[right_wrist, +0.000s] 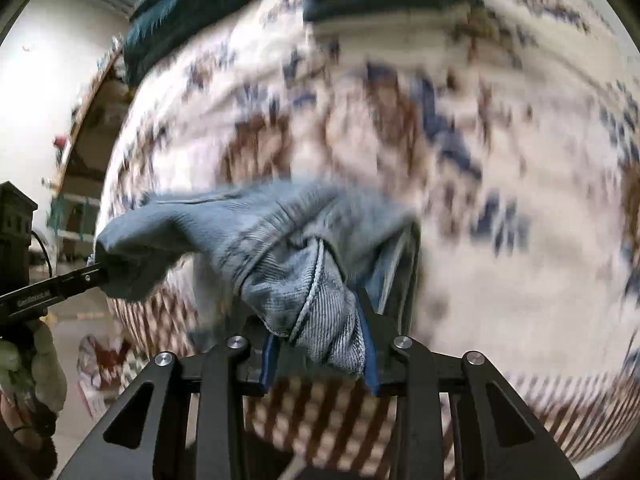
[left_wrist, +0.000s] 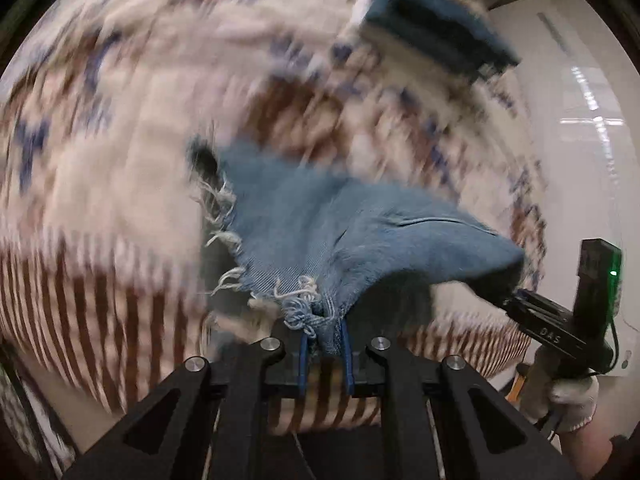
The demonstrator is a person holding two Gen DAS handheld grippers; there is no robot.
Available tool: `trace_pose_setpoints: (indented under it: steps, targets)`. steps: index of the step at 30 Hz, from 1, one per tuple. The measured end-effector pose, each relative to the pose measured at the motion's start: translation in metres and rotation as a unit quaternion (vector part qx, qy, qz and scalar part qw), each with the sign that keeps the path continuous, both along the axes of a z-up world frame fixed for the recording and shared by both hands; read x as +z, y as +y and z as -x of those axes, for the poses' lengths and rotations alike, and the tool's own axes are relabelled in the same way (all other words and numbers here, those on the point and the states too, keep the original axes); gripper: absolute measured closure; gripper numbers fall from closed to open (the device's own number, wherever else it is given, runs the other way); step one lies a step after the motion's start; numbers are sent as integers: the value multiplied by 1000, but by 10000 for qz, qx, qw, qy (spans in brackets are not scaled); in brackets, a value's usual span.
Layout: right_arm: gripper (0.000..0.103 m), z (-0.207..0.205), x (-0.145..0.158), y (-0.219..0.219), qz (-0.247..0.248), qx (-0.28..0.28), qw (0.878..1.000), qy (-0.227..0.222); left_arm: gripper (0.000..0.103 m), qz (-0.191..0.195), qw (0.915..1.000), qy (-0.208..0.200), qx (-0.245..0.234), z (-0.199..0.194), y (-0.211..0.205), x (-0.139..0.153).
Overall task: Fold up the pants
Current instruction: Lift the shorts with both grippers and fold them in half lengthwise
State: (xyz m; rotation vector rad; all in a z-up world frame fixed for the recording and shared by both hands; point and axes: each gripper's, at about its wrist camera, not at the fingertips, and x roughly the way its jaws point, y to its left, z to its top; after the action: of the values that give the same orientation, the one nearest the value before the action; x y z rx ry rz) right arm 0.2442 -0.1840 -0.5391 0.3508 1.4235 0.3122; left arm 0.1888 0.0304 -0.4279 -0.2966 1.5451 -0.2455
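The pants are light blue denim with a frayed hem [left_wrist: 316,220], held in the air between both grippers above a patterned cover. My left gripper [left_wrist: 326,332] is shut on the frayed hem end. In the same view the right gripper [left_wrist: 516,300] holds the cloth's far right corner. In the right wrist view my right gripper [right_wrist: 320,340] is shut on a bunched fold of the denim [right_wrist: 288,240]. The left gripper [right_wrist: 96,274] shows at the left edge, pinching the other end. Both views are motion-blurred.
A bed cover [left_wrist: 120,160] in white, brown and blue pattern lies below, also in the right wrist view [right_wrist: 500,160]. A dark teal folded item [left_wrist: 436,28] lies at its far end. A white wall [left_wrist: 580,140] is at the right.
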Motion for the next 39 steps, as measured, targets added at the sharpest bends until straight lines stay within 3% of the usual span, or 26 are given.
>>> trace_pose_setpoints:
  steps: [4, 6, 9, 11, 12, 15, 18, 22, 25, 29, 31, 33, 39]
  targets:
    - [66, 49, -38, 10, 423, 322, 9977, 420, 91, -116, 9984, 544, 26, 45, 5, -54]
    - [62, 67, -57, 10, 577, 481, 9952, 620, 89, -289, 9962, 777, -251, 63, 2, -77]
    - [41, 95, -85, 3, 902, 685, 9842, 1359, 87, -474, 9906, 1054, -725, 87, 0, -95]
    - [14, 110, -85, -8, 832, 543, 9822, 1593, 87, -472, 9882, 1238, -771, 99, 6, -95]
    - [14, 115, -82, -13, 792, 470, 9823, 1630, 86, -433, 9881, 1286, -720, 101, 9, -93]
    - [14, 122, -69, -34, 513, -188, 9837, 1715, 82, -156, 9897, 1417, -166, 100, 31, -82]
    - [14, 110, -67, -56, -13, -1056, 9821, 1563, 81, 44, 9926, 1166, 339, 70, 46, -75]
    - [16, 69, -77, -66, -332, -1589, 9789, 1244, 77, 385, 9928, 852, 755, -7, 38, -92]
    - [67, 57, -102, -61, -117, -1543, 9772, 1452, 77, 628, 9900, 895, 895, -51, 28, -115]
    - [68, 74, -123, -92, 427, -1950, 9614, 1894, 77, 669, 9871, 1131, 917, -96, 20, -143]
    - [68, 79, -129, -107, 39, -2161, 9550, 2032, 77, 641, 9866, 1200, 905, -102, 16, -149]
    - [67, 74, -127, -111, -171, -1990, 9572, 2093, 78, 545, 9885, 1130, 850, -103, 17, -146]
    - [63, 48, -104, -109, -17, -1439, 9685, 2031, 77, 378, 9937, 530, 911, -113, 29, -107]
